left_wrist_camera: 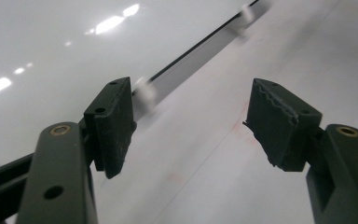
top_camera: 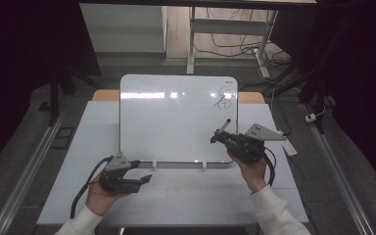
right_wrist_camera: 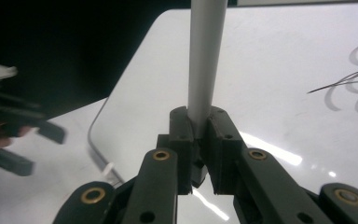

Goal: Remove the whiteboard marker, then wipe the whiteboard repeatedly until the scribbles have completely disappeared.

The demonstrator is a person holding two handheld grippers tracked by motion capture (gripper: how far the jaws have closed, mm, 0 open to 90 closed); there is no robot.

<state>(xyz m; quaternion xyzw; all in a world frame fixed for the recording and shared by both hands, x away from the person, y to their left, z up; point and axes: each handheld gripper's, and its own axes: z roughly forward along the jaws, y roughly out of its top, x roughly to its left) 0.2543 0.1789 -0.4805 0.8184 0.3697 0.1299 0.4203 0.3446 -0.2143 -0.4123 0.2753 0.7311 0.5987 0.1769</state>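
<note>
A person held a marker pen in the right gripper over a whiteboard on a white table.

The right gripper's jaws were pressed together on the pen's grey barrel, near the board's right edge, with the pen pointing toward the far side. A black scribble sat at the board's far right corner. The left gripper rested at the near left, just off the board's near edge, its jaws spread and empty. The drawing step seemed to be in hand; next, the pen tip would need lowering squarely onto the board.
</note>
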